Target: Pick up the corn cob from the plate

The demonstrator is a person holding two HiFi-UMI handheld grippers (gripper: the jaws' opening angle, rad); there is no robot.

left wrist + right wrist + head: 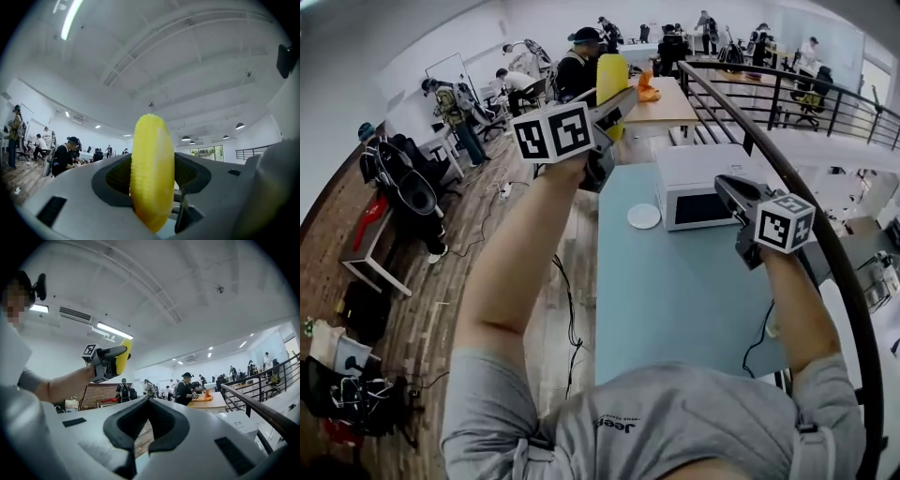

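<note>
- Currently, the left gripper (pixel 617 105) has its jaws clamped on the corn cob (pixel 610 75), which stands upright between them.
- The corn cob is held high off the table (pixel 675 300), beyond its far left corner in the head view, well apart from the white plate (pixel 644 217).
- The plate lies on the pale blue table, just beside a white appliance (pixel 698 187).
- The right gripper (pixel 149 401) hangs over the table, jaw tips together, nothing between them.

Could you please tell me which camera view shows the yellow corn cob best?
The left gripper view: the yellow ribbed corn cob fills its centre, clamped in the left gripper. The head view shows only its top; the right gripper view, a small sliver.
</note>
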